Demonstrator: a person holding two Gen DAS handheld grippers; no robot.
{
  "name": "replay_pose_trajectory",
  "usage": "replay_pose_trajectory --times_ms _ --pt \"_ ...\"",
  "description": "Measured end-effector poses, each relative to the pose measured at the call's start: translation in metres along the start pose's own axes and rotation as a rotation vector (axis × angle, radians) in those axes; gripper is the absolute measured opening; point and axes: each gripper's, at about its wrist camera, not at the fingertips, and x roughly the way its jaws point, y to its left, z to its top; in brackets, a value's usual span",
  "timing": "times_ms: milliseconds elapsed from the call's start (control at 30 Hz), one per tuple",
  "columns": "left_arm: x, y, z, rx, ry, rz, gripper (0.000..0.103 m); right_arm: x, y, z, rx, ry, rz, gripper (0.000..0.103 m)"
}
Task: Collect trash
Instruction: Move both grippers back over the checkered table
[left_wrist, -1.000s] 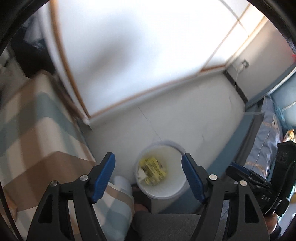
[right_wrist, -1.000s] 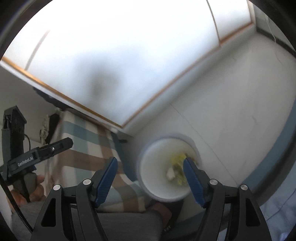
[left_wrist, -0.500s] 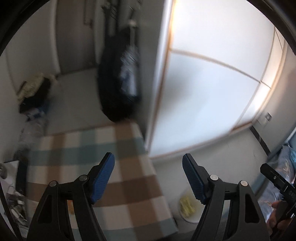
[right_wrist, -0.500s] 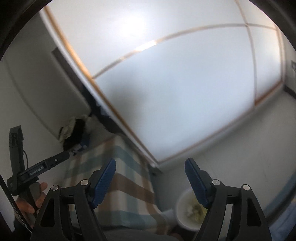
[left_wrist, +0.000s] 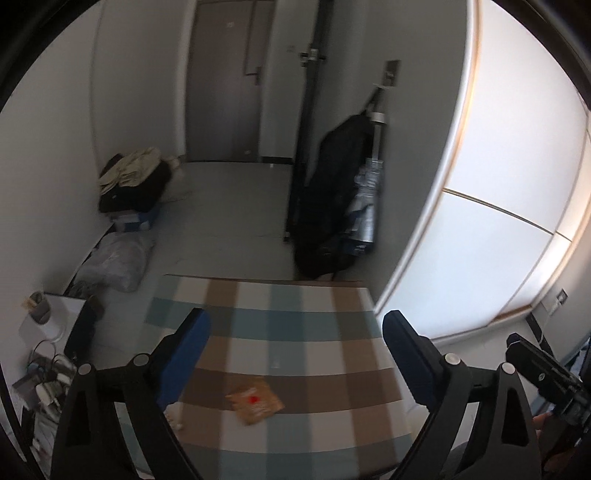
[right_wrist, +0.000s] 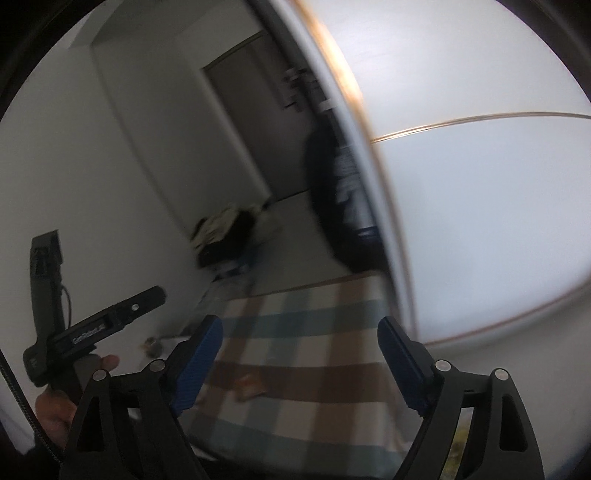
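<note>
An orange-brown wrapper (left_wrist: 255, 401) with a red spot lies on the checked mattress (left_wrist: 295, 332), just below and between my left fingers. A small white crumpled scrap (left_wrist: 173, 417) lies near the left finger. My left gripper (left_wrist: 295, 350) is open and empty above the mattress. My right gripper (right_wrist: 299, 354) is open and empty; the wrapper shows blurred in its view (right_wrist: 249, 384). The left gripper's body (right_wrist: 85, 328) shows at the left of the right wrist view. The trash bin is out of view.
A black hanging bag (left_wrist: 332, 199) leans on the wall beyond the mattress. Clothes on a dark bag (left_wrist: 133, 177), a plastic bag (left_wrist: 114, 262) and cluttered cables (left_wrist: 48, 373) line the left wall. A white sliding panel (left_wrist: 498, 184) stands to the right.
Both grippers have swung up and left from over the white bin to face the checked mattress and the doorway. The bin has left view; the wrapper has come into view.
</note>
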Motion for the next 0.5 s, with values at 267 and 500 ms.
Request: replay_pose_trajectory --times_ms 267,500 --pt "-0.005 0.064 -0.004 -0.073 0.008 0.092 0.095 0.065 0.057 -0.009 -0.078 0.111 0.037 0.089" --pt "0.007 0.119 -0.017 -0.125 0.040 0.157 0.095 0.111 0.086 -0.020 -0.126 0.237 0.056 0.089"
